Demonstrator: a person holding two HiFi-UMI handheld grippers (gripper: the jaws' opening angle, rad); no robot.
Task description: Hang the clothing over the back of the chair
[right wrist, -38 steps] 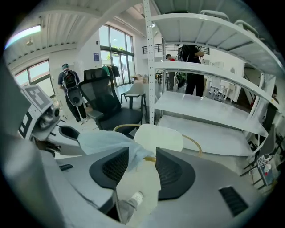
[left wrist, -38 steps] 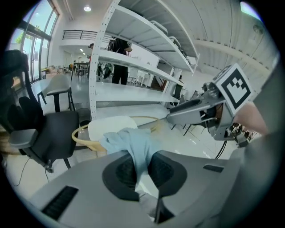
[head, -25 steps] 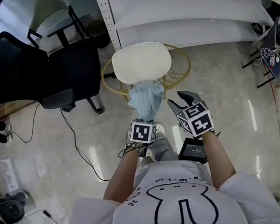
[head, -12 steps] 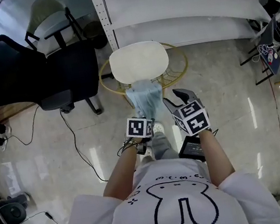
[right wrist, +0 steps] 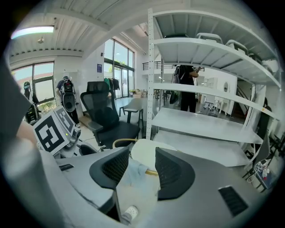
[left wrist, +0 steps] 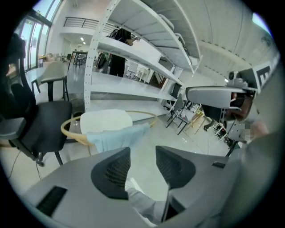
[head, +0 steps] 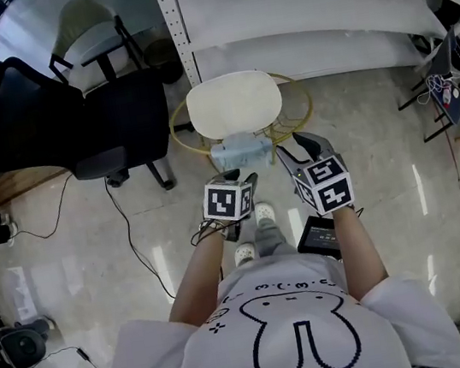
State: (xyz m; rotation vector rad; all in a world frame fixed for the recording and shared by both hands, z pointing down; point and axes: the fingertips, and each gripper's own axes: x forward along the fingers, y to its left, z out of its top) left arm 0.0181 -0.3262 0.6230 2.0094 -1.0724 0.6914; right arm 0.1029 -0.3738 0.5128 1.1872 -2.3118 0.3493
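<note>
A light blue garment (head: pixel 242 148) lies draped over the near rattan rim (head: pixel 177 135) of a chair with a white cushion (head: pixel 234 103). My left gripper (head: pixel 241 180) hovers just short of it; its jaws have just been opening and nothing is between them. In the left gripper view the garment (left wrist: pixel 118 137) hangs over the rim (left wrist: pixel 70 129) beyond the open left gripper (left wrist: pixel 142 164). My right gripper (head: pixel 302 146) stands open to the right of the garment. Past the right gripper (right wrist: pixel 142 167), the garment (right wrist: pixel 136 171) and the cushion (right wrist: pixel 147 149) show, untouched.
A black office chair (head: pixel 114 110) stands left of the rattan chair, with a second chair (head: pixel 94 36) behind it. White shelving (head: pixel 305 2) runs along the far side. A cable (head: pixel 130 238) trails over the floor at left. The person's shoes (head: pixel 251 238) are below the grippers.
The left gripper opened and let go of the garment, then lifted back from it. The garment, which hung long before, now sits bunched on the rim. The right gripper rose a little.
</note>
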